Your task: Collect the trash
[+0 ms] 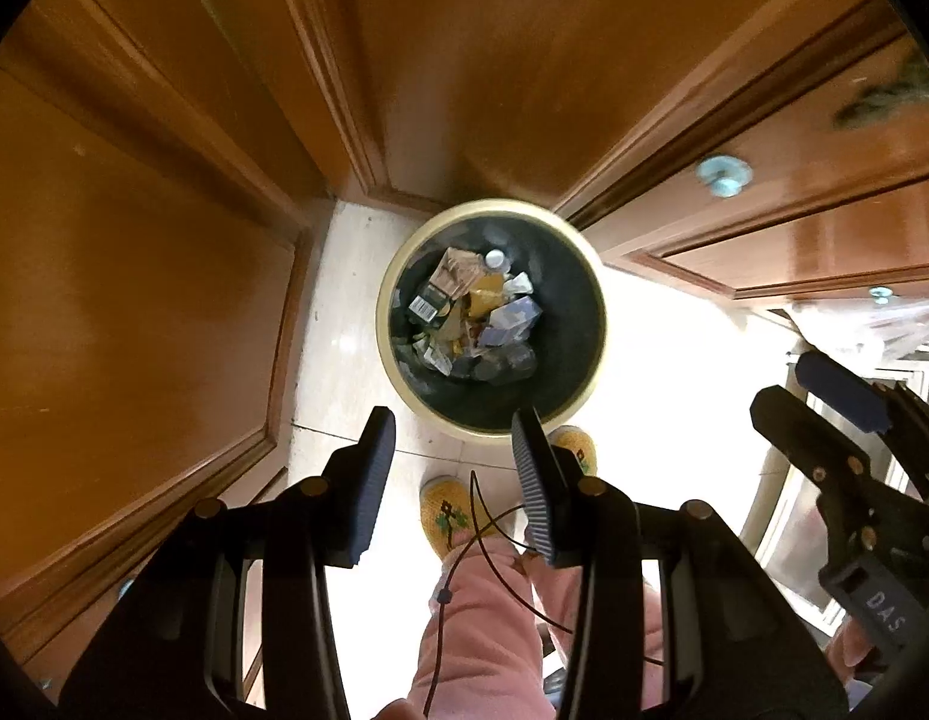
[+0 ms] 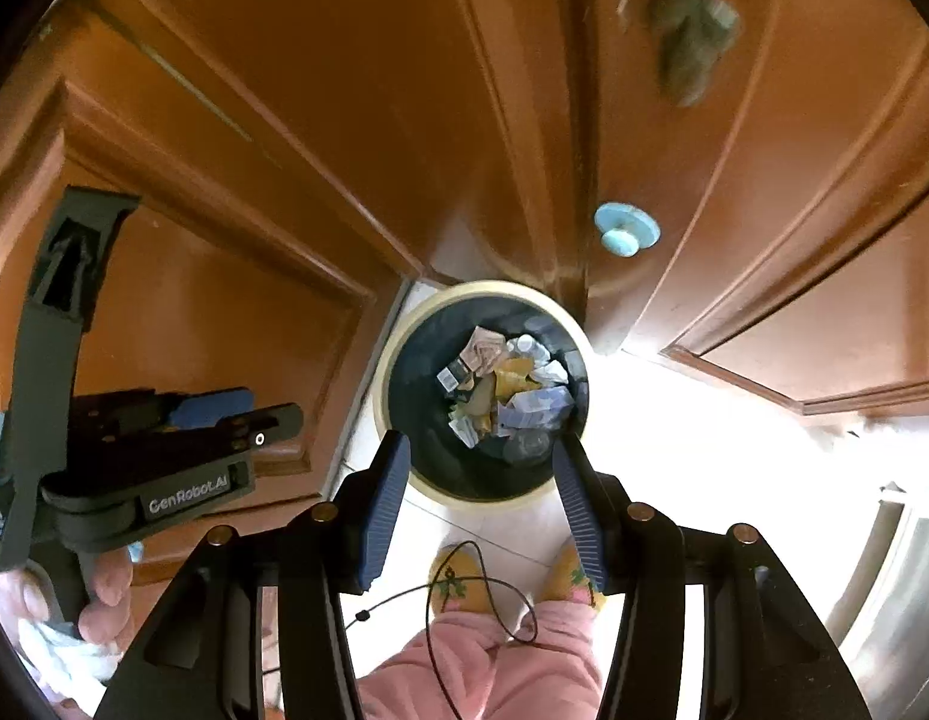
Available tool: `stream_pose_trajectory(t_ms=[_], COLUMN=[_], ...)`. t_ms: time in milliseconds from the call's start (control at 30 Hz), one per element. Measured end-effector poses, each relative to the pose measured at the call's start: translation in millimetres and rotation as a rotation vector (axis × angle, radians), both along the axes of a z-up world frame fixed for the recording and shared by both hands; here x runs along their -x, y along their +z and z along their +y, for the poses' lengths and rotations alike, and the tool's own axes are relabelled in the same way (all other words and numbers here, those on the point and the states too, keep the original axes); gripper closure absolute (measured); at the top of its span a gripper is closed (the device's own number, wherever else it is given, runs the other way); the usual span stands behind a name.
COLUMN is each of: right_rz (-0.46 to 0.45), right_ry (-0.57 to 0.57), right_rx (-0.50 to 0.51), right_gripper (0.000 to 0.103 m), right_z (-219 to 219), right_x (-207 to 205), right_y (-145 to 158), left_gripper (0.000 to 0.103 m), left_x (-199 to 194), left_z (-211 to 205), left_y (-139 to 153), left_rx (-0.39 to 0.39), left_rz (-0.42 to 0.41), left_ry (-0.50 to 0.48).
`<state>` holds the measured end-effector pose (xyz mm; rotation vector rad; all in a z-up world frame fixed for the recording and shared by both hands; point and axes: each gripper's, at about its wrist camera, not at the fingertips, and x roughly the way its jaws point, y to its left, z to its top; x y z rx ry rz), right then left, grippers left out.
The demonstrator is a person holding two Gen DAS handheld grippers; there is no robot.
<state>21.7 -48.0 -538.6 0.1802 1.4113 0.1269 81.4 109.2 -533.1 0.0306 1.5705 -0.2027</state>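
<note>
A round cream-rimmed trash bin (image 1: 398,276) with a dark liner stands on the floor below both grippers; it also shows in the right wrist view (image 2: 383,384). Inside lie crumpled wrappers, cartons and paper (image 1: 470,312) (image 2: 506,390). My left gripper (image 1: 452,438) is open and empty, held above the bin's near rim. My right gripper (image 2: 479,462) is open and empty, also above the near rim. Each gripper shows at the side of the other's view: the right one (image 1: 848,414) and the left one (image 2: 224,414).
Brown wooden cabinet doors (image 1: 134,300) and a door with a pale blue knob (image 2: 623,234) enclose the bin on the far and left sides. Pale tiled floor (image 1: 674,348) lies to the right. The person's yellow slippers (image 1: 449,516) stand just before the bin.
</note>
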Motion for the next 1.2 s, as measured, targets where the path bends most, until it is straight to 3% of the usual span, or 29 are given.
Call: stream_pose_trajectory(t_ms=[233, 567, 867, 967, 1200], right_rz=[-0.042, -0.152, -0.251, -0.300, -0.395], right_ry=[-0.060, -0.093, -0.138, -0.151, -0.165], right_rx=[0.007, 0.043, 0.061, 0.070, 0.068], right_gripper=[0.045, 0.036, 0.030, 0.024, 0.022], right_z=[-3.7, -8.7, -17.0, -22.0, -33.7], right_x=[3.6, 5.7, 4.1, 4.0, -4.3], right_y=[76.5, 239.3, 364.2, 399.2, 466.6], left_gripper=[0.066, 0.066, 0.066, 0.066, 0.066], left_x=[1.5, -1.8, -6.7, -9.2, -16.0], left_z=[-8.1, -31.9, -43.7, -44.1, -51.8], left_y=[76.9, 224.0, 349.2, 389.4, 467.9], left_rx=[0.016, 0.036, 0.070, 0.091, 0.089], left_rz=[-0.048, -0.181, -0.333, -0.383, -0.495], left_ry=[-0.029, -0.067, -0.093, -0.088, -0.090])
